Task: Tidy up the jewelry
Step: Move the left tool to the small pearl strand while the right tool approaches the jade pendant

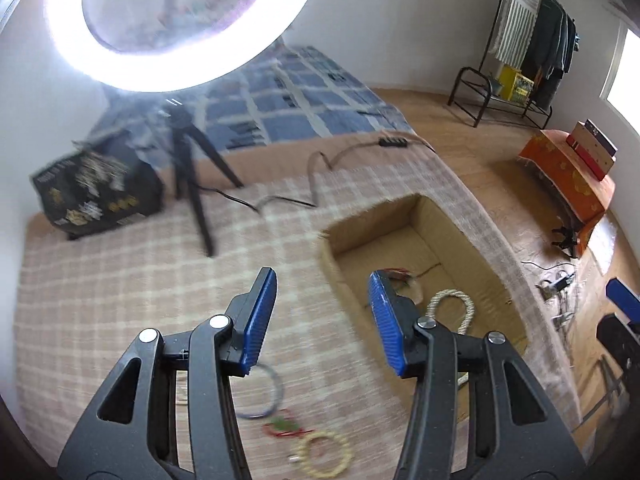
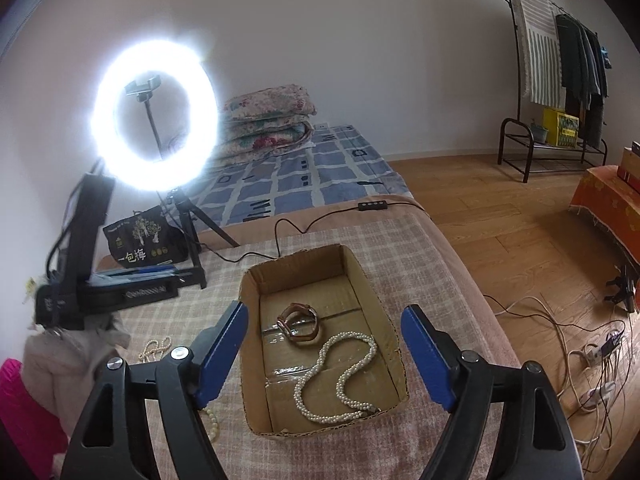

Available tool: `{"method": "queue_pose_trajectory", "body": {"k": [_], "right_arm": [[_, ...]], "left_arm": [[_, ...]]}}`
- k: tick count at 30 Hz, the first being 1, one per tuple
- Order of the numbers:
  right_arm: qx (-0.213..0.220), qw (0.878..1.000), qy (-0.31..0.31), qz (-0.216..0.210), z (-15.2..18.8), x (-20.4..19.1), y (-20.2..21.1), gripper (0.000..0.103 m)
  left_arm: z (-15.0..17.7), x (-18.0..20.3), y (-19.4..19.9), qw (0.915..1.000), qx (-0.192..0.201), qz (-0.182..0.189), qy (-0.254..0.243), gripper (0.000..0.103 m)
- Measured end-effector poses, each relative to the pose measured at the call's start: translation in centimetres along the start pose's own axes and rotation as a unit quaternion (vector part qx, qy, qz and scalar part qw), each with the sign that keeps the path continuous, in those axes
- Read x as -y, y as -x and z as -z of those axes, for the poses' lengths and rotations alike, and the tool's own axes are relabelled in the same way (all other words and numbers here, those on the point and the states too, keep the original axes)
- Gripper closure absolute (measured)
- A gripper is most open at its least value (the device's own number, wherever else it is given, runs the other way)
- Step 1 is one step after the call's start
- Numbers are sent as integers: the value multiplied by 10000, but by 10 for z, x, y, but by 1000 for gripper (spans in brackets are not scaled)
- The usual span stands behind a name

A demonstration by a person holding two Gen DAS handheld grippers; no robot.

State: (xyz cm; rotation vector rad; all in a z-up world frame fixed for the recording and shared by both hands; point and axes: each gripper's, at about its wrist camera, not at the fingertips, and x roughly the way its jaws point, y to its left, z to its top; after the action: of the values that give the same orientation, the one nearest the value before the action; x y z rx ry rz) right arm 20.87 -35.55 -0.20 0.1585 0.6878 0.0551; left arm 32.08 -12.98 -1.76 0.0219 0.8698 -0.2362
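While both the left gripper and right gripper hang spread and empty, a white pearl necklace loops in the cardboard box between the right fingers. Beyond them, a black bag reads "一包梅".

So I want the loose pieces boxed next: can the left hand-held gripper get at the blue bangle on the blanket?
Probably yes: the left hand-held gripper is open, empty, and the bangle lies uncovered just below it.

Light: your ring light glows at the white wall
Floor: wood floor
Furniture: your clothes rack stands far right
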Motion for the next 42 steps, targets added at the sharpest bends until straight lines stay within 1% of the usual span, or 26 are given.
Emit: {"method": "queue_pose_trajectory", "body": {"k": [3, 5, 7, 11, 13, 16, 20, 25, 28, 30, 34, 36, 38, 39, 42], "right_arm": [[100, 9998, 92, -109, 1, -9, 4, 21], [128, 9996, 142, -188, 1, -16, 4, 21], [174, 9992, 197, -309, 2, -23, 3, 21], [278, 9976, 449, -456, 6, -42, -1, 21], [245, 9962, 601, -583, 9, -55, -5, 21], [117, 9945, 720, -752, 14, -70, -14, 21], [-136, 9914, 947, -893, 23, -91, -28, 21], [-597, 9851, 1240, -1034, 36, -118, -51, 22], [-832, 9812, 1289, -1171, 44, -130, -62, 24], [-1024, 9777, 1320, -1274, 50, -137, -71, 27], [-1442, 9688, 1390, -1462, 63, -151, -91, 34], [-1670, 9625, 1509, -1512, 72, -157, -103, 39], [-1829, 9568, 1691, -1497, 81, -164, -112, 44], [-1933, 9522, 1859, -1466, 88, -168, -118, 47], [-2132, 9412, 2249, -1346, 104, -176, -129, 49]], "left_arm": [[5, -25, 27, 9997, 200, -172, 11, 54], [13, -43, 45, 9987, 335, -373, -14, 54], [22, -58, 56, 9979, 389, -511, -7, 53], [47, -87, 71, 9973, 321, -661, 84, 53], [61, -100, 76, 9967, 290, -742, 154, 53], [76, -114, 79, 9965, 206, -747, 300, 53], [88, -132, 74, 9969, 52, -708, 346, 53], [96, -162, 62, 9952, -37, -736, 637, 53], [99, -176, 52, 9942, -185, -635, 844, 53], [102, -184, 43, 9933, -327, -530, 974, 53], [104, -188, 28, 9921, -541, -401, 1059, 54], [106, -188, 21, 9914, -619, -316, 1106, 53], [107, -187, 15, 9908, -713, -249, 1120, 53], [108, -187, 11, 9905, -768, -207, 1119, 53], [111, -189, 0, 9885, -920, -160, 1187, 53]]}}
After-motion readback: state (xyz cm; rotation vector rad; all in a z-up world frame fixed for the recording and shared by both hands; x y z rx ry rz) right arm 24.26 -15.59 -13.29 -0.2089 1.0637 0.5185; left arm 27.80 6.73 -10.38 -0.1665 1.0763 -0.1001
